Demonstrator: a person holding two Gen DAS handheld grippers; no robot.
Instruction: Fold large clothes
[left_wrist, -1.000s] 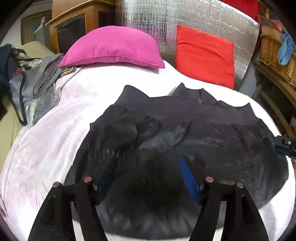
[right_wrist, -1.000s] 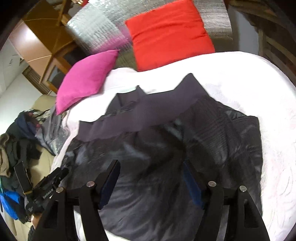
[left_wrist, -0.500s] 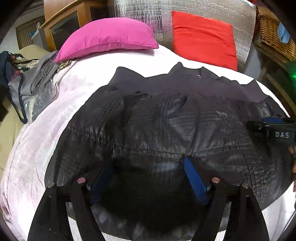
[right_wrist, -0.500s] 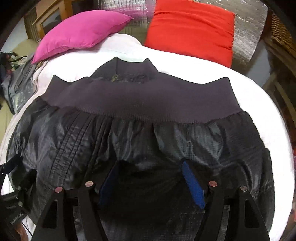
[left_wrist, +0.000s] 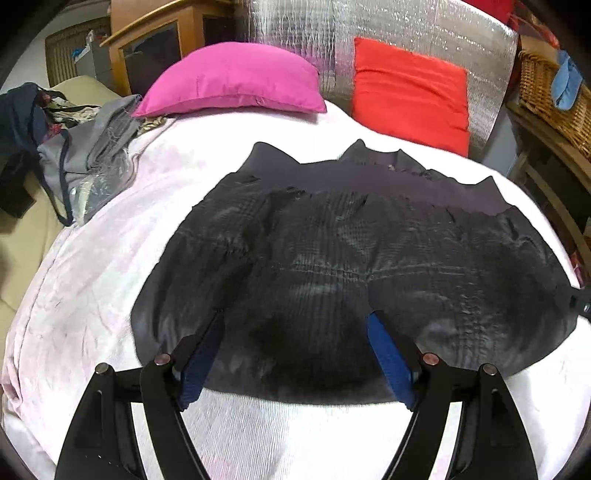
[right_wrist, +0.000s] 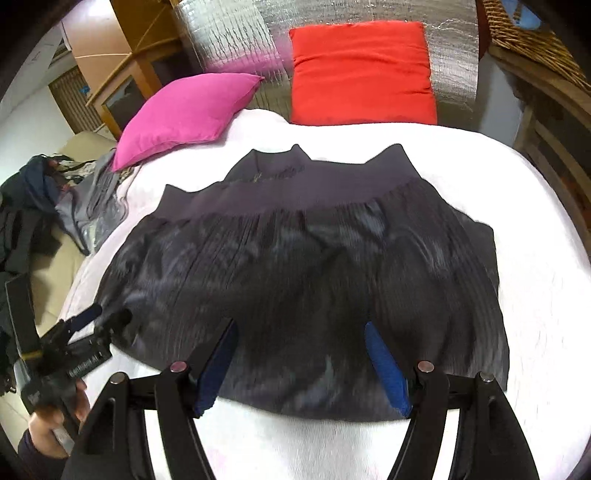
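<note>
Left hand-held gripper (left_wrist: 295, 328): fingers spread wide, holding nothing, blue pads over the near hem of the jacket; whether they touch the cloth I cannot tell.
Right hand-held gripper (right_wrist: 301, 328): fingers spread wide too, holding nothing, pads over the near hem.
Left hand (right_wrist: 55, 421): at 8 o'clock in the right view, wrapped round its gripper's handle beside the jacket's left edge.
Jacket (left_wrist: 351, 266): dark, folded, lying flat mid-bed, ribbed band toward 12 o'clock.
Bed (left_wrist: 92, 266): white cover under the jacket.
Pillows: pink pillow (left_wrist: 232, 77) at 11 o'clock, red pillow (left_wrist: 410, 92) at 1 o'clock.
Clothes pile (left_wrist: 66, 147): at 9 o'clock, off the bed's edge.
</note>
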